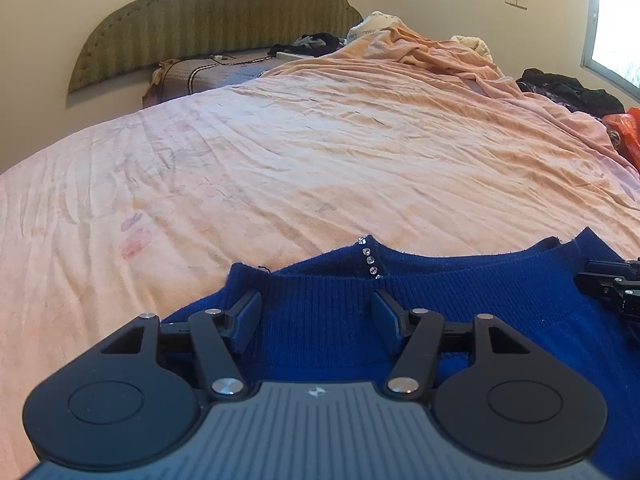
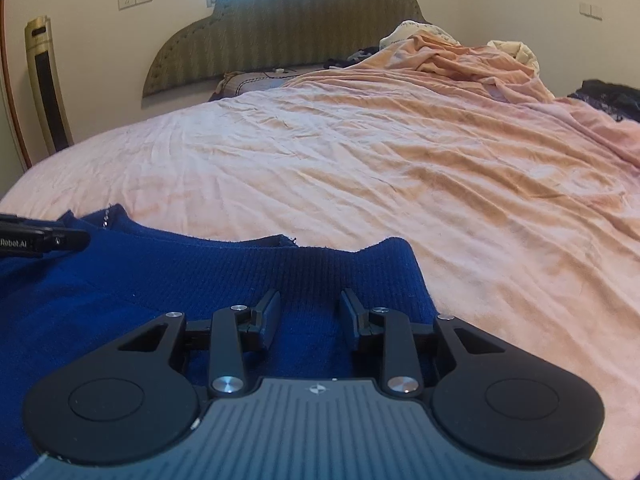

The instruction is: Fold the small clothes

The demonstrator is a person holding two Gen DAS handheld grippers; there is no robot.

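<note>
Left gripper and right gripper both spread over the near ribbed blue knit sweater on the wrinkled pink bedsheet.

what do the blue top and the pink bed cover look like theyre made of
Blue top: looks like a soft knit, probably wool or acrylic, with matte ribbed rows and fuzzy edges. Pink bed cover: seems a thin woven sheet, maybe cotton, matte and finely creased all over.

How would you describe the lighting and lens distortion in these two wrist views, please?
Left wrist view: the window at right is blown out, and the bed bulges from fisheye. Right wrist view: glare above the headboard, dark vignette in the corners, and the blue sweater stays sharp.
</note>
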